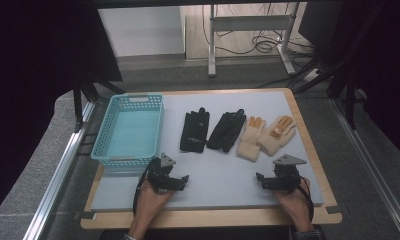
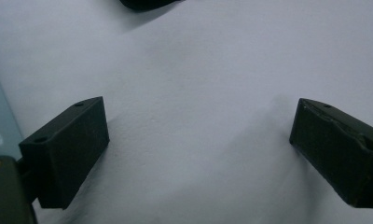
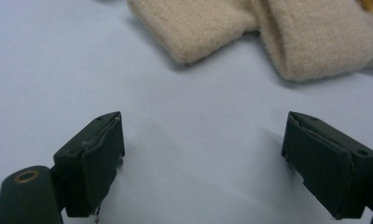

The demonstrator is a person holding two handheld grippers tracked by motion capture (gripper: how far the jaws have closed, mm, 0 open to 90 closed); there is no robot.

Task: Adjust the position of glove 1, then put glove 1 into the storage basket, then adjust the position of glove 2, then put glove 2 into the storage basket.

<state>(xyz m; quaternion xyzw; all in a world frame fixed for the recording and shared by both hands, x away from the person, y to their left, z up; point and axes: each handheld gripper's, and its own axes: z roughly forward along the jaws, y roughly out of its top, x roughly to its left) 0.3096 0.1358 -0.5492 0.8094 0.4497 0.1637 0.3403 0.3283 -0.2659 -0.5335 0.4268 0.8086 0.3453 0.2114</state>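
On grey mat (image 1: 213, 170): basket (image 1: 129, 129) at left; two black gloves (image 1: 210, 130) centre, two beige gloves (image 1: 265, 135) to right, cuffs toward person. Left gripper (image 1: 180, 181) near basket's front corner, jaws apart, empty. Right gripper (image 1: 262, 179) short of beige cuffs (image 3: 250, 32), jaws apart, empty. Risk: beige cuffs overlap, so low pinch may lift both together; shallow bite on soft knit may slip out on way to basket.

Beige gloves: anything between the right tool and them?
Nothing visible. The right tool stands open over bare grey mat, and the beige gloves lie just ahead, cuffs toward it.
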